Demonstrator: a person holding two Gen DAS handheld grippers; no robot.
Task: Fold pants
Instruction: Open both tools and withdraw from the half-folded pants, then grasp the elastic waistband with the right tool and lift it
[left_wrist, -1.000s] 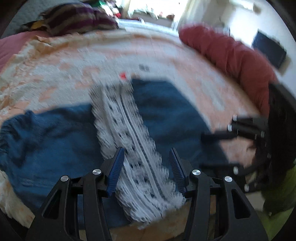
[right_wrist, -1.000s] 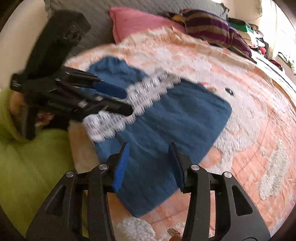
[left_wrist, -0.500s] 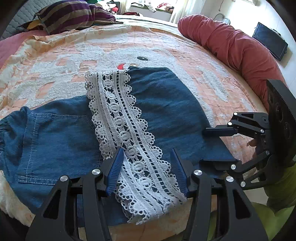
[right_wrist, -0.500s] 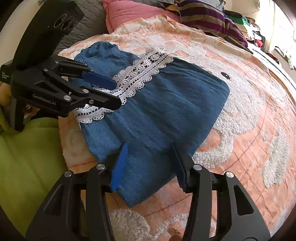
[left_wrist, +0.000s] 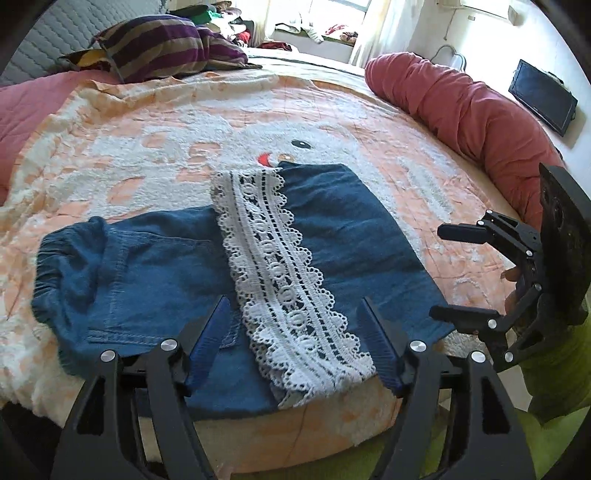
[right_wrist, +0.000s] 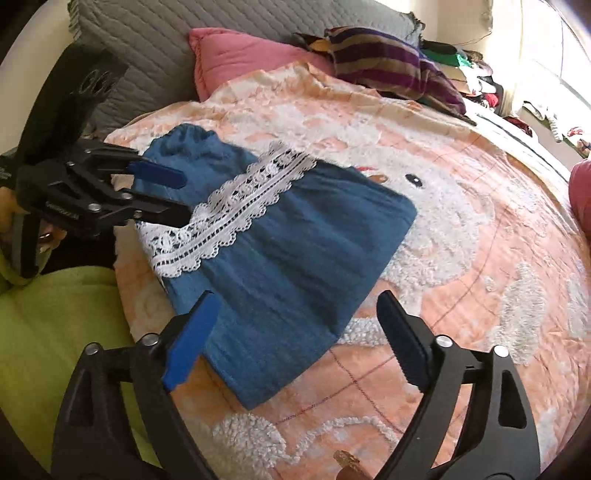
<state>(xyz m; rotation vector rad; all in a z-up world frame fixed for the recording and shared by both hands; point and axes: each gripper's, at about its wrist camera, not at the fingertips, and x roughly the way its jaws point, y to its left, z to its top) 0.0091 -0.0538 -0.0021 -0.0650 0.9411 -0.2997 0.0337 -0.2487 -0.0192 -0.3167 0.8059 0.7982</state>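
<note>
Blue denim pants (left_wrist: 155, 269) lie folded on the peach bedspread (left_wrist: 155, 147), a white lace hem (left_wrist: 280, 266) laid across their middle. My left gripper (left_wrist: 293, 301) hovers over the near end of the lace, its jaws opening; the lace lies below them and the pads do not press on it. My right gripper (right_wrist: 295, 295) hangs above the near edge of the folded leg (right_wrist: 295, 240), jaws opening wide, with nothing gripped. Each wrist view also catches the other tool: the right gripper (left_wrist: 437, 273) beside the pants' right corner, the left gripper (right_wrist: 184, 197) over the lace (right_wrist: 240, 199).
A striped pillow (left_wrist: 159, 48) and a pink pillow (right_wrist: 240, 59) lie at the head of the bed, against a grey quilted headboard (right_wrist: 184, 29). A red bolster (left_wrist: 461, 110) runs along the far right side. The person's green clothing (right_wrist: 55, 332) is at the bed's near edge.
Both grippers' jaws have spread wider and both have drawn back a little from the pants. The pants and lace lie as they did half a second ago.
</note>
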